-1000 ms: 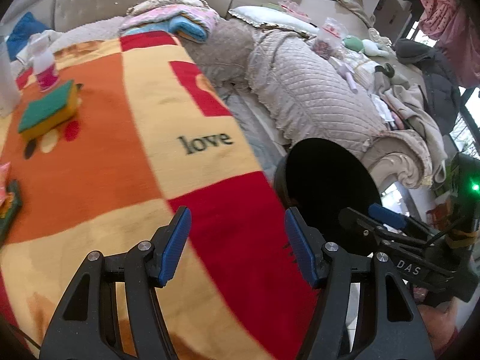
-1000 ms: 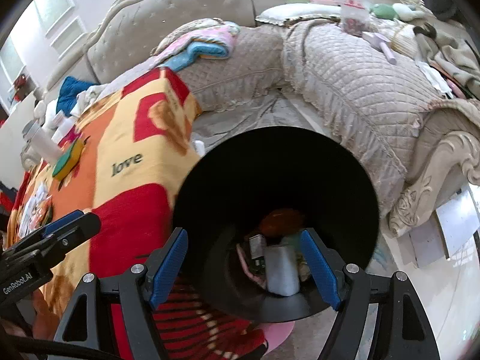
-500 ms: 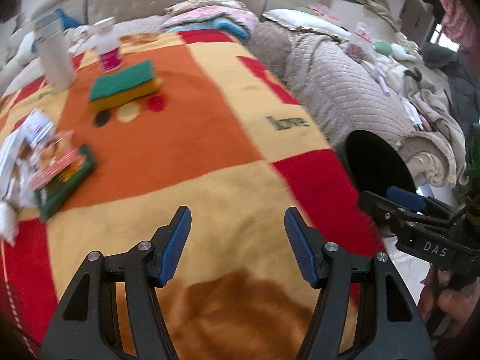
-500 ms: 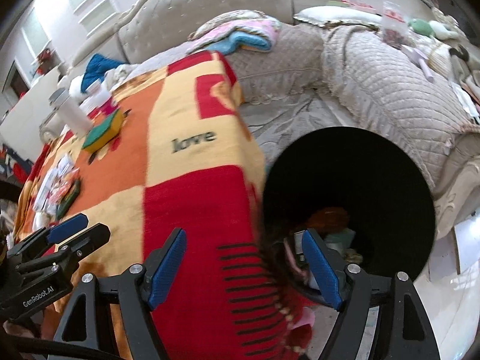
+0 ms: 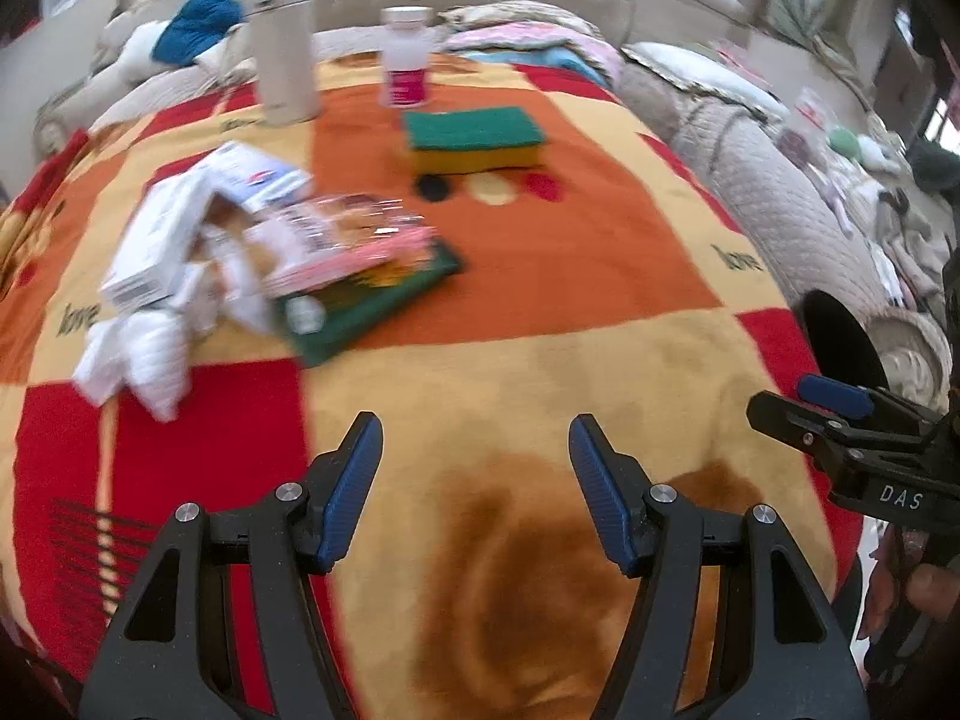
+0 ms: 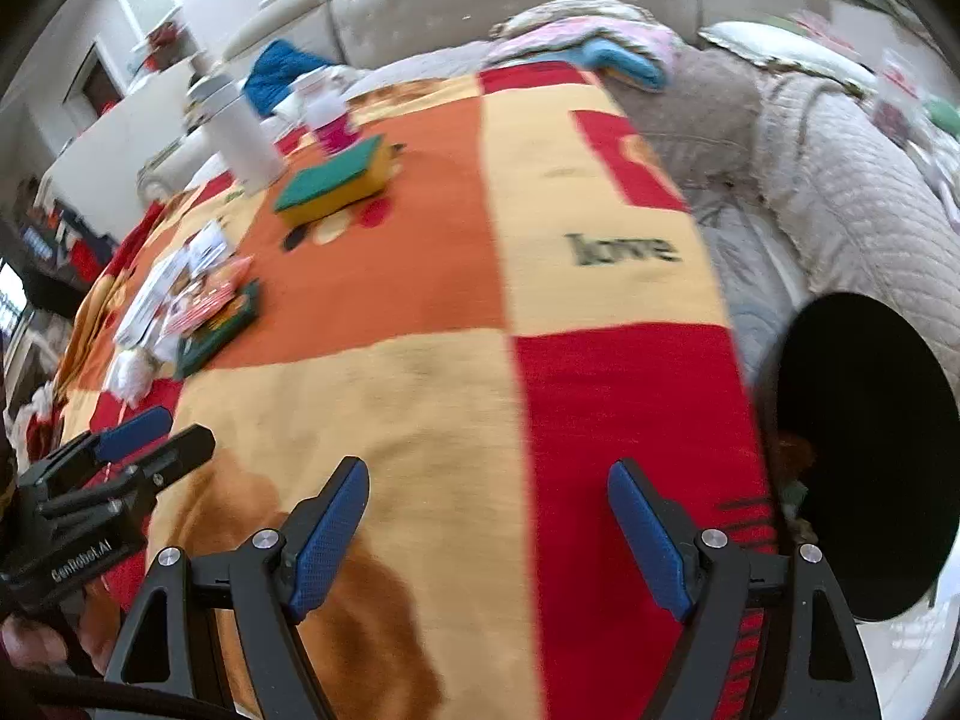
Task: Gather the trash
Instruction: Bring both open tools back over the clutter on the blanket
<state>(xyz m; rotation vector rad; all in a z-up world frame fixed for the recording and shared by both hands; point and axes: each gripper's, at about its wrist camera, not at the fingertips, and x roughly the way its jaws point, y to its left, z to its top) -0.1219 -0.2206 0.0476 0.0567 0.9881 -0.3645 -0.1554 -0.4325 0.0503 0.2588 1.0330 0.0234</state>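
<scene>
Big patchwork blanket (image 5: pixel 540 276) spread over the worktop, a black bin (image 6: pixel 864 456) off its right edge, and the trash pile (image 5: pixel 240 258) sitting up and to the left of both tools. In that heap, as far as the blur allows: one flat green packet (image 5: pixel 384 294) lying with its long side slanting from lower left to upper right, one clear pink-striped wrapper on top, a couple of white cartons and some crumpled tissues, count unclear. Behind it, not trash by my reckoning: one sponge (image 5: pixel 474 138), one white flask (image 5: pixel 285 42), one small pink-labelled bottle (image 5: pixel 408 60). The left gripper (image 5: pixel 474 468) is plainly the nearer one, fingers parted about halfway and empty. The right gripper (image 6: pixel 486 516) hangs nearer the bin, fingers wide and empty.
</scene>
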